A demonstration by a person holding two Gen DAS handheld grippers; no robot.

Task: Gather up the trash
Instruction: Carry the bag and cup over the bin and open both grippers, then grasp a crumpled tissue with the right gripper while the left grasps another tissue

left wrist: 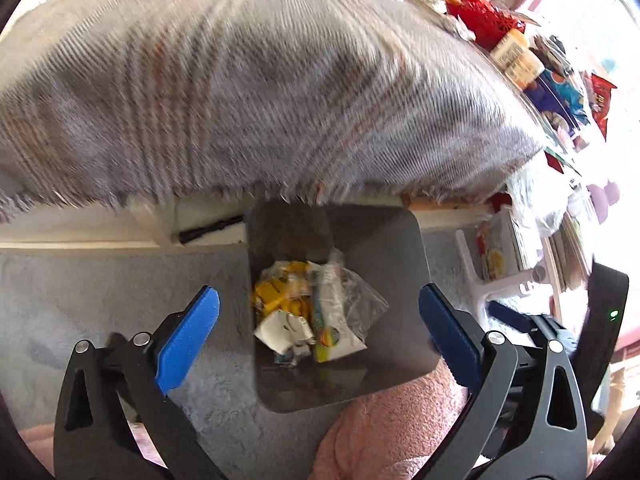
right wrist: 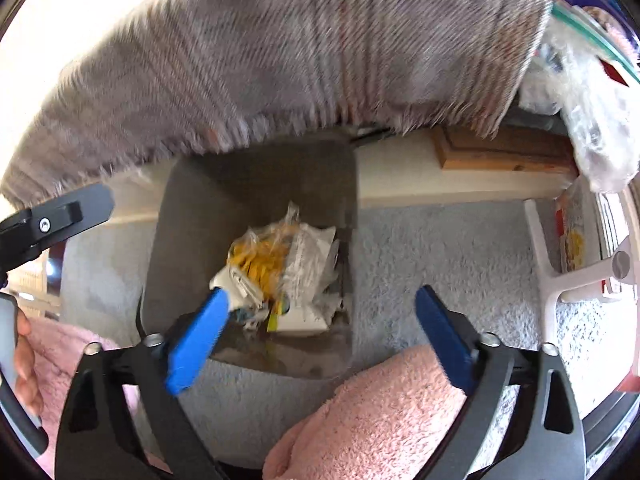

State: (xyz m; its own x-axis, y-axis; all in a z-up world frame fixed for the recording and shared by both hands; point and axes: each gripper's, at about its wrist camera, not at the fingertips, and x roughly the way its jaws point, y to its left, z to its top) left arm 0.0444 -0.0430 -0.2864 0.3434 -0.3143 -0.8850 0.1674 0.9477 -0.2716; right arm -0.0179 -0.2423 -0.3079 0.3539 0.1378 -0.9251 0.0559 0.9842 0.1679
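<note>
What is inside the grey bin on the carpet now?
Inside the bin lies a pile of trash: yellow wrappers, white paper and a clear plastic bag. The pile covers part of the bin's floor, so anything under it cannot be seen.

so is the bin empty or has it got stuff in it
Not empty: the grey bin has a small pile of wrappers on its bottom, mostly yellow and white packaging plus clear plastic, with its walls bare above.

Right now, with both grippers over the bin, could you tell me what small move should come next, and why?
Probably lift both away toward the cluttered table. The left gripper and right gripper stand open and empty, and the wrappers already lie inside the grey bin.
</note>
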